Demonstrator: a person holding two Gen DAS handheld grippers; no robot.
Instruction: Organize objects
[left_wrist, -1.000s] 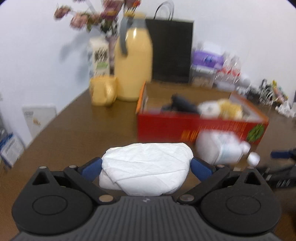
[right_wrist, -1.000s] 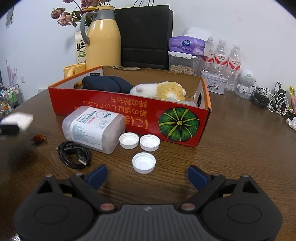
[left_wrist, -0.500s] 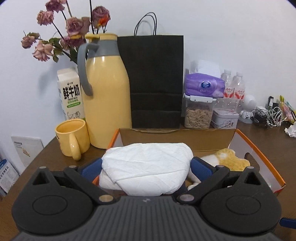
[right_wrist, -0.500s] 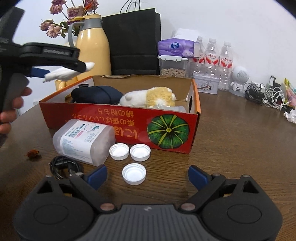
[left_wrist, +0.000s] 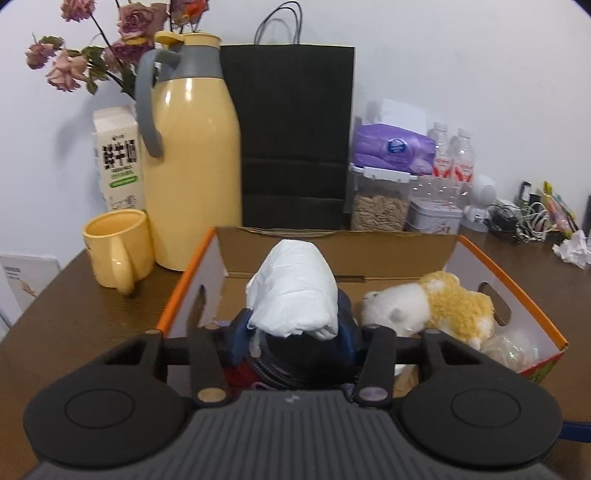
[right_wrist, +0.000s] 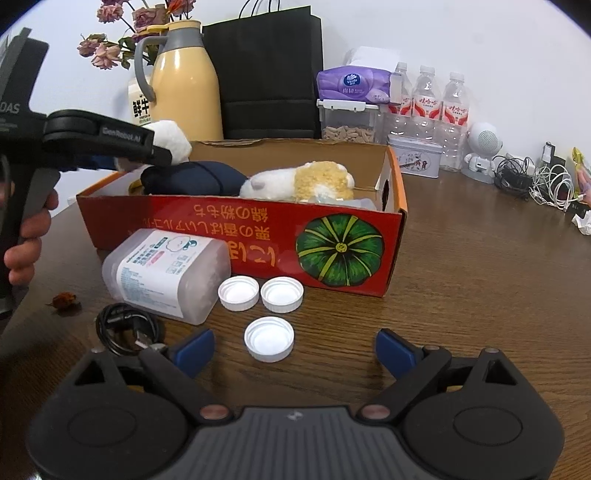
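Our left gripper is over the red cardboard box, jaws closing with the white tissue pack between them, sitting atop the dark blue bundle inside. Our right gripper is spread wide, empty, above three bottle caps on the table.

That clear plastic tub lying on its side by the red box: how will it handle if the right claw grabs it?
The tub looks rigid, so probably no sagging. Its smooth, rounded walls may slip. It seems wide, likely needing the right claw at its present open spread.
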